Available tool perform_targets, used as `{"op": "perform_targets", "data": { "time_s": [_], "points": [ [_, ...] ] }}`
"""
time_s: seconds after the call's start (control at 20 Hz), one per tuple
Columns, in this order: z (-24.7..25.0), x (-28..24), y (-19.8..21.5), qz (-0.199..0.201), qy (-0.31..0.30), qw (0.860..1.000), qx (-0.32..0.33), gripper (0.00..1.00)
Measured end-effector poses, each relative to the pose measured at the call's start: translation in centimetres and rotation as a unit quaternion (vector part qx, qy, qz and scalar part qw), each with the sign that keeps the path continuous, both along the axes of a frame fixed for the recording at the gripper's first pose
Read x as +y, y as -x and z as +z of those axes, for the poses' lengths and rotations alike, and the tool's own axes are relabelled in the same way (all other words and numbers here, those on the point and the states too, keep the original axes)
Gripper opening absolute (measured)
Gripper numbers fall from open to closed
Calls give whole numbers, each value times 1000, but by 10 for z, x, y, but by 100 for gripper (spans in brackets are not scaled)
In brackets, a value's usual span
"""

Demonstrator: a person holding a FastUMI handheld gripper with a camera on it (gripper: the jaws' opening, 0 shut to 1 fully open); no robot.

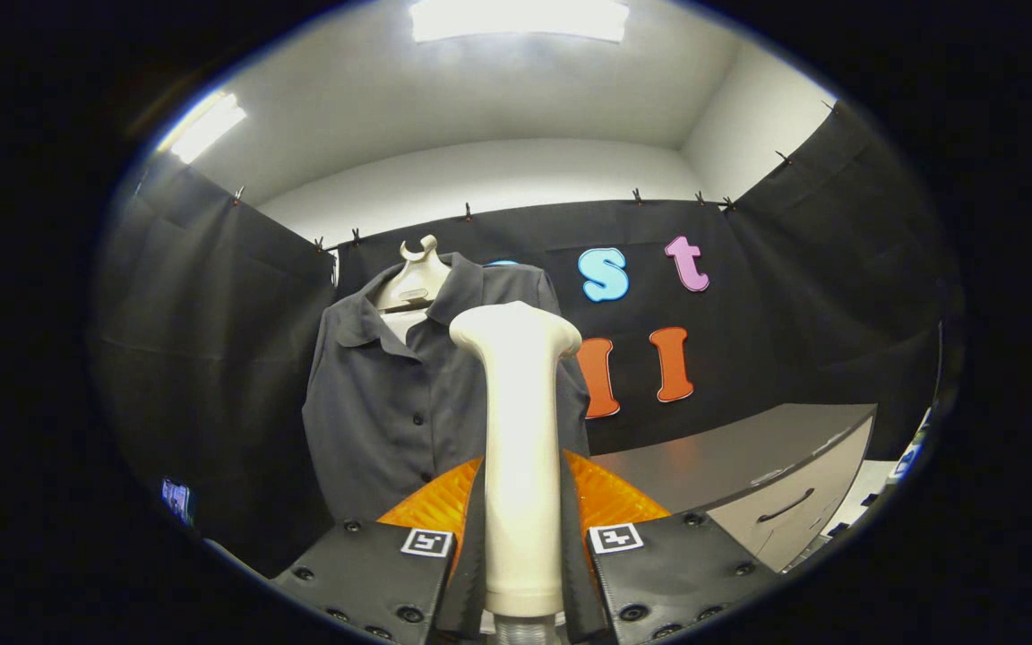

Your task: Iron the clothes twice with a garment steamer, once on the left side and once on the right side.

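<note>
Currently I have the gripper (520, 546) clamped on the steamer (520, 430), both fingers pressing its handle from either side. The steamer stands upright between them, its wide head topmost and its hose end just showing below the fingers. I judge the upright hold keeps the head level with the fabric and the hose hanging clear.

The shirt (408, 394) hangs on a hanger form (415, 279) beyond the fingers, against the booth wall, buttoned and facing me. The steamer head overlaps the shirt's right-hand part as I look at it, near the collar; I cannot tell whether it touches the cloth or sits short of it.

A desk (749, 448) with a drawer stands off to the other side, well apart from the shirt.

Judgement: a pass is set to start high on that side, so the next stroke should run downward, kept close to the fabric.
</note>
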State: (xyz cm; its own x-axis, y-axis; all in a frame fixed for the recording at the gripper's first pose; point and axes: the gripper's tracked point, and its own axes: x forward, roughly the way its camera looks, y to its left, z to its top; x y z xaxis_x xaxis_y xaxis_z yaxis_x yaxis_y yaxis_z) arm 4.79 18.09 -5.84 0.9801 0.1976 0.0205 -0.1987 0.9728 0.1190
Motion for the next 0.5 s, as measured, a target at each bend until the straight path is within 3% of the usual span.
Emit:
{"op": "perform_targets", "data": {
  "time_s": [0.5],
  "points": [
    [-40,60,-1,2,35,999,17,41]
  ]
}}
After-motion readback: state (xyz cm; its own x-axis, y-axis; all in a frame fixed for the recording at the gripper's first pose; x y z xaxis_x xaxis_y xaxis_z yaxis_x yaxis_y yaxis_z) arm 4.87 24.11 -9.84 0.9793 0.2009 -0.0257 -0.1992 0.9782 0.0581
